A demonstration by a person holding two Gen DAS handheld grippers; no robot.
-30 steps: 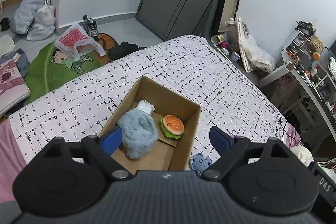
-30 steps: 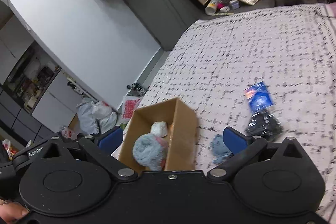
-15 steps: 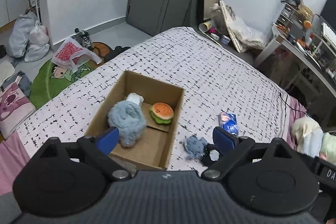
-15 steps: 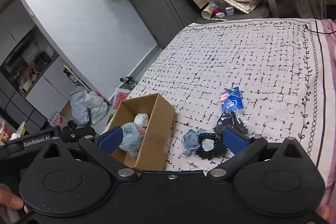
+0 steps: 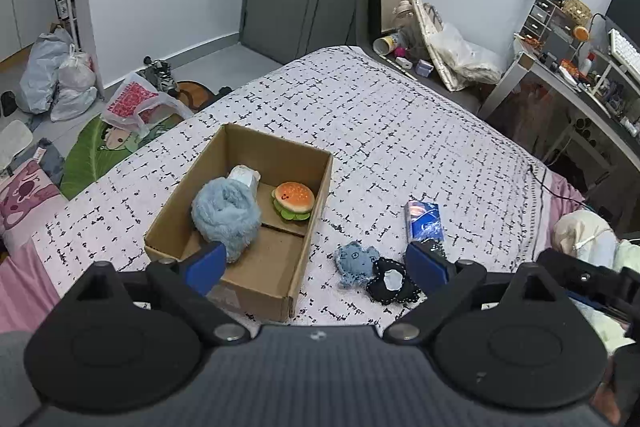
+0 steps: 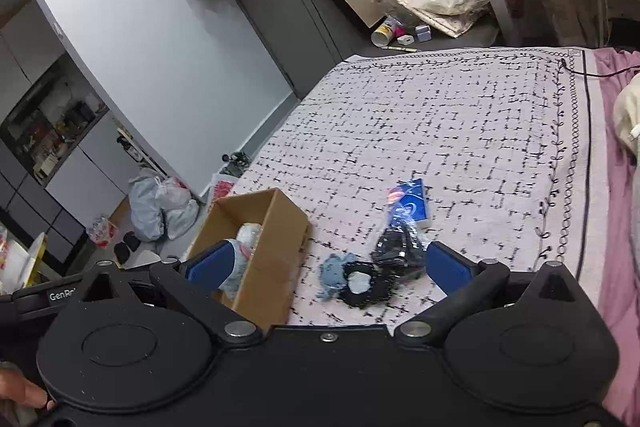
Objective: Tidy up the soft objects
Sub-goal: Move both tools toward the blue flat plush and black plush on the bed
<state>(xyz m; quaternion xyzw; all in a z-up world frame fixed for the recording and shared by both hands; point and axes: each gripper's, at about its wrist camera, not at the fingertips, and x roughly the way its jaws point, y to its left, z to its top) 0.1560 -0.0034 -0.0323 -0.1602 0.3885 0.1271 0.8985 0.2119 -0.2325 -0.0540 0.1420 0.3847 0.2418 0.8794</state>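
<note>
A cardboard box [image 5: 316, 203] sits on the patterned bedspread and holds a fluffy blue plush [image 5: 224, 211], a burger plush [image 5: 293, 201] and a small white item [image 5: 245, 175]. Right of the box lie a small blue plush [image 5: 354, 261], a black-and-white soft item [image 5: 390, 281] and a blue packet [image 5: 424, 219]. My left gripper [image 5: 316, 263] is open and empty, above the box's near right corner. My right gripper [image 6: 326, 265] is open and empty above the blue plush [image 6: 334, 273] and black item [image 6: 366, 283]; the box [image 6: 276, 247] is to its left.
The bed's far edge meets a grey floor with bags [image 5: 56, 79] and a green mat [image 5: 96, 155] on the left. A desk [image 5: 576, 83] with clutter stands at the right. A pink sheet and pale bundle [image 5: 584, 239] lie at the bed's right side.
Both grippers have pulled back and up from the box. The loose plush, black item and blue packet right of the box have come into full view. Both stay open and empty.
</note>
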